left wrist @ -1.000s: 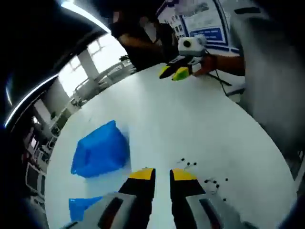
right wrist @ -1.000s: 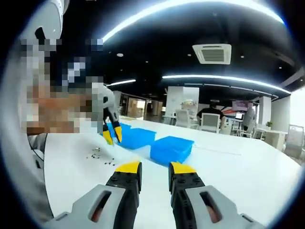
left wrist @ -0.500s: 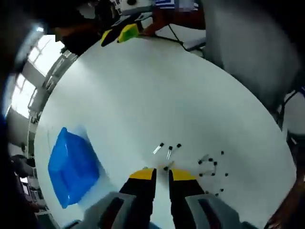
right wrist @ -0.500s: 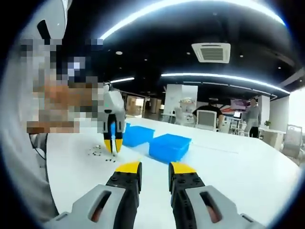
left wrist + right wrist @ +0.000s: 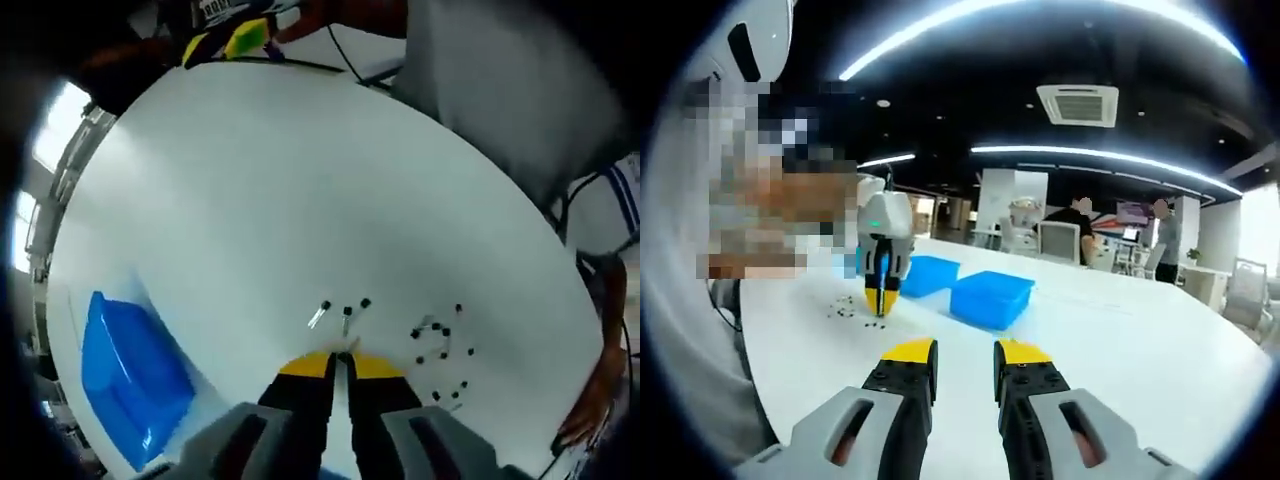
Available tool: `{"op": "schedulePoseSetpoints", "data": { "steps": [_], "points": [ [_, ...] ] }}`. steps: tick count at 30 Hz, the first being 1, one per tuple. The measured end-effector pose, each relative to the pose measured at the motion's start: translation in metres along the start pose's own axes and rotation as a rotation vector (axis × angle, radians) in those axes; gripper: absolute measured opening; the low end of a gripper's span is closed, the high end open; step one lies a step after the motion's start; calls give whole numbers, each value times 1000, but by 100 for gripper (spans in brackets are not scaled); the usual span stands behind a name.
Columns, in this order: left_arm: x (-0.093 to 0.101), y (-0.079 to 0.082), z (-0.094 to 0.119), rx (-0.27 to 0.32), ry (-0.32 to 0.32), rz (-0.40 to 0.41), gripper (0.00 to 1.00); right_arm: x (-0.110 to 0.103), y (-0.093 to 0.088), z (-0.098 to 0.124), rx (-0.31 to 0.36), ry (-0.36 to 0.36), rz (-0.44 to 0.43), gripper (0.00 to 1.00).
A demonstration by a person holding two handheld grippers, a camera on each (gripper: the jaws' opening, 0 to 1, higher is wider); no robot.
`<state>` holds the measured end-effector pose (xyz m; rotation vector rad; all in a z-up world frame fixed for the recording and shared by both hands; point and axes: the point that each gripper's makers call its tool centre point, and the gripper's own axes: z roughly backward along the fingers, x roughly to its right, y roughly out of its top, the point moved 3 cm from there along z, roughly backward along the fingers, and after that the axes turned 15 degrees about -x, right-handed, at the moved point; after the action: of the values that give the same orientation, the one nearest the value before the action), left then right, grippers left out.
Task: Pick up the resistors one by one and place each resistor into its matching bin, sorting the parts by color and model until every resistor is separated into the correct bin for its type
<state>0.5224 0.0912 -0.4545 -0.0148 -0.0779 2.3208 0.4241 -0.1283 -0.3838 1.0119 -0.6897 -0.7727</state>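
On the table (image 5: pixel 300 180), two bins (image 5: pixel 990 297).

the white table (image 5: pixel 300 190) is brightly and evenly lit, nearly washed out. above it in the right gripper view, long ceiling light strips (image 5: pixel 1100 155) glare against a dark ceiling. straight lines bow near the edges of both views, and the table's far side smears soft.

Small black resistors (image 5: pixel 440 345) lie scattered on the white table; two blue bins (image 5: pixel 990 297) stand close together nearby.
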Motion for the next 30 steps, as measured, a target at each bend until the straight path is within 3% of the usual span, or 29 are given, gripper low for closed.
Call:
{"op": "schedulePoseSetpoints", "data": {
  "steps": [8, 18, 22, 24, 28, 30],
  "points": [
    [0, -1, 0, -3, 1, -11, 6, -4, 3, 7, -9, -10, 6, 25],
    [9, -2, 8, 65, 41, 49, 6, -8, 3, 5, -12, -8, 2, 25],
    [11, 0, 22, 158, 92, 96, 6, -13, 7, 1, -4, 3, 3, 25],
    [9, 2, 35, 253, 155, 147, 6, -15, 8, 1, -1, 5, 8, 25],
    [1, 1, 59, 455, 289, 267, 6, -15, 9, 2, 1, 7, 12, 24],
    [-7, 1, 79, 635, 354, 369, 6, -14, 9, 1, -1, 8, 8, 24]
  ]
}}
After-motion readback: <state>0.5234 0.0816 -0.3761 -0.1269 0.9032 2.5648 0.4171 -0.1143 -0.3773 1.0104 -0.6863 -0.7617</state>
